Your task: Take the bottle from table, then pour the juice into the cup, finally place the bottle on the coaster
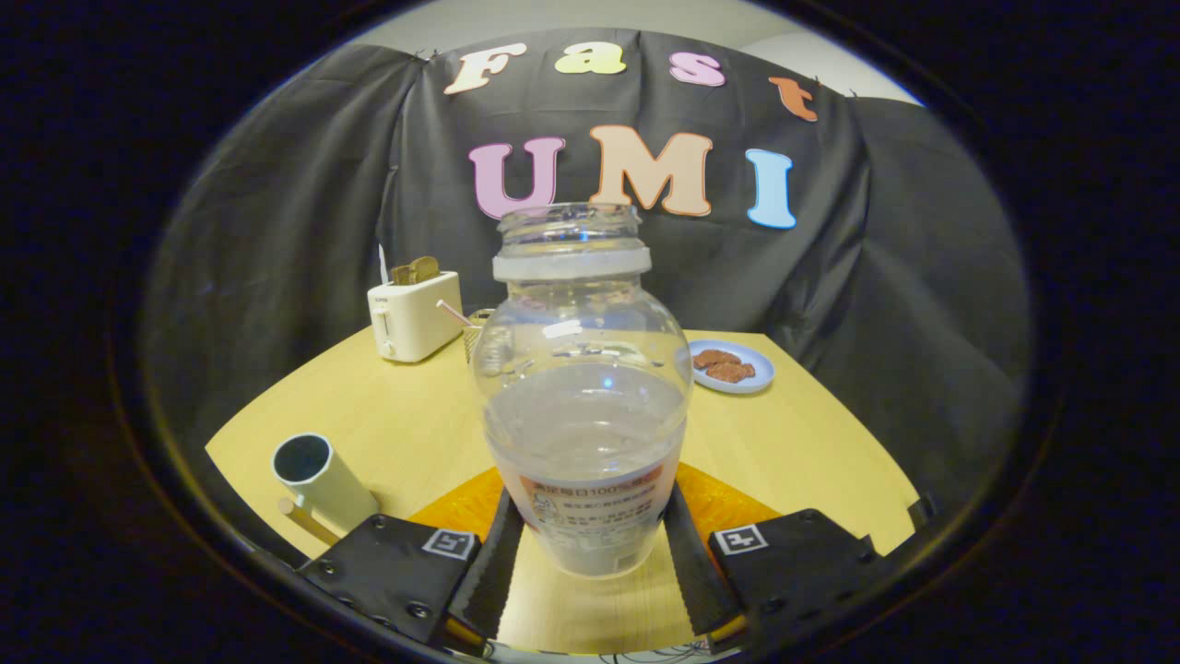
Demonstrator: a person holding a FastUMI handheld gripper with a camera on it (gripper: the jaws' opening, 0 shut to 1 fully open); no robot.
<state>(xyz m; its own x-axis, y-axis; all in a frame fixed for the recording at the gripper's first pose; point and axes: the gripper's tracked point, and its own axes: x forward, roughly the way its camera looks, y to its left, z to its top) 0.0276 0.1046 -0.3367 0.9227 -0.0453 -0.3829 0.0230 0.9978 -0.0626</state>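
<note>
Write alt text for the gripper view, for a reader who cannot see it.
The tool grips an uncapped clear bottle, part full of pale liquid, upright between its fingers, over a wooden table. An orange coaster lies just behind the bottle, a cup beside the fingers; beyond, a toaster and a plate.

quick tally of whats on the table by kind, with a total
Clear plastic bottles, uncapped, between the gripper fingers, which press its sides: 1
White cups: 1
White toasters: 1
Light blue plates with brown cookies: 1
Orange coasters: 1
Wire baskets behind the bottle: 1
Total: 6
</note>
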